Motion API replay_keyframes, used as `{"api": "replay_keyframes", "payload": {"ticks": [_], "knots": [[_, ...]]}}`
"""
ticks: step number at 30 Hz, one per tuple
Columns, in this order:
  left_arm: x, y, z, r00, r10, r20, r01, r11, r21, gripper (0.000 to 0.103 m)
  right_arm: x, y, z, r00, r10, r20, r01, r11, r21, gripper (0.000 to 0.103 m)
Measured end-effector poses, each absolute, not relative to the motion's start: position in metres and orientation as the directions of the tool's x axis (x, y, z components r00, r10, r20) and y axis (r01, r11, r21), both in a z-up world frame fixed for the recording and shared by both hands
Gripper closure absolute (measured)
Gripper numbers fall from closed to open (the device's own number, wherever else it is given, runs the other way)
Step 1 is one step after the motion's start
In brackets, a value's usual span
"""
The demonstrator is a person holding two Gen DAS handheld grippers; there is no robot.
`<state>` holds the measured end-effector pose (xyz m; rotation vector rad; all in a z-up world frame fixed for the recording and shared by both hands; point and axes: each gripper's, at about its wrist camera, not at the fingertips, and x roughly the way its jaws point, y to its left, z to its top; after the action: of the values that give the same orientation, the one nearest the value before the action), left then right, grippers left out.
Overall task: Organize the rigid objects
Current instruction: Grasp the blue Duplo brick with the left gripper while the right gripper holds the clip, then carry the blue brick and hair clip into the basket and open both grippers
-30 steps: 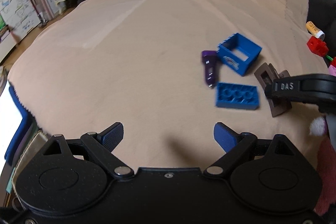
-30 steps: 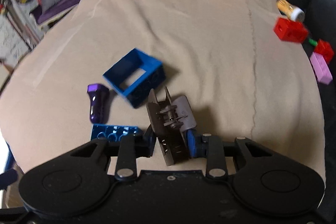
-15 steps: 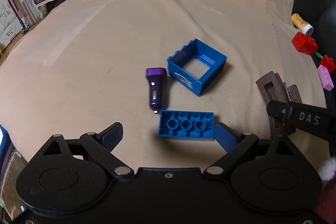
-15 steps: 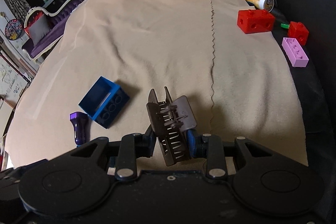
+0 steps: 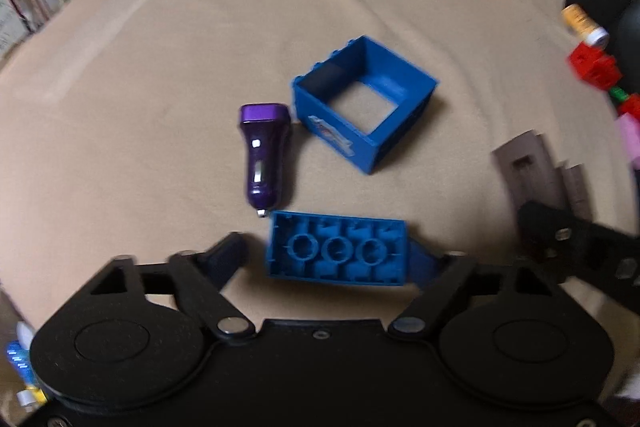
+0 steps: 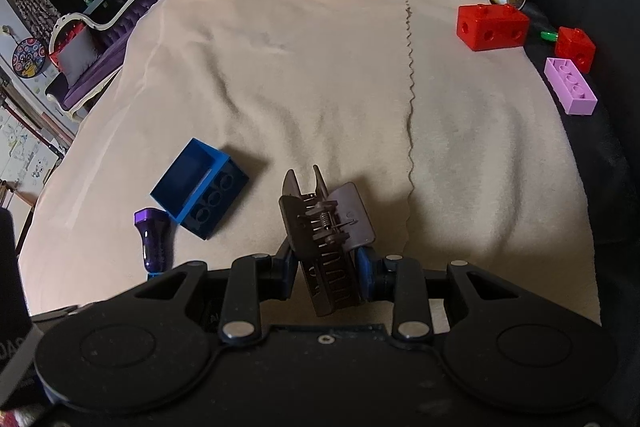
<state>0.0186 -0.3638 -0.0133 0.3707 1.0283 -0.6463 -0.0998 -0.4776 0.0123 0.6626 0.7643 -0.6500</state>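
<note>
The left gripper [image 5: 326,257] was closing, its fingers [image 5: 230,253] flanking, not yet clamping, the flat blue plastic building brick [image 5: 336,254] lying studs-down on the beige cloth [image 5: 200,47]. A glossy purple car charger [image 5: 264,155] and a hollow blue square plastic block [image 5: 362,103] lay just beyond. The right gripper [image 6: 326,273] held its fingers [image 6: 364,273] clamped on the brown plastic claw hair clip [image 6: 326,231].
</note>
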Motion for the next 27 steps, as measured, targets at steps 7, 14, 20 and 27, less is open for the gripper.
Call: {"api": "replay_keyframes", "payload": {"ticks": [7, 14, 20, 27], "knots": [[0.026, -0.331, 0.004, 0.346, -0.349, -0.871, 0.599, 0.797, -0.082, 0.044, -0.098, -0.467, 0.018, 0.558, -0.285, -0.78, 0.717, 0.638, 0.28, 0.073], [0.025, -0.269, 0.028, 0.437, -0.297, -0.849, 0.516, 0.856, -0.034, 0.044, -0.085, -0.442, 0.034, 0.58, -0.271, -0.768, 0.671, 0.693, 0.263, 0.073], [0.037, -0.201, 0.042, 0.481, -0.235, -0.844, 0.389, 0.921, -0.035, 0.044, -0.06, -0.399, 0.051, 0.605, -0.228, -0.763, 0.587, 0.775, 0.234, 0.073], [0.044, -0.102, 0.045, 0.545, -0.091, -0.833, 0.166, 0.986, 0.001, 0.044, -0.019, -0.319, 0.067, 0.635, -0.111, -0.764, 0.415, 0.884, 0.217, 0.073]]}}
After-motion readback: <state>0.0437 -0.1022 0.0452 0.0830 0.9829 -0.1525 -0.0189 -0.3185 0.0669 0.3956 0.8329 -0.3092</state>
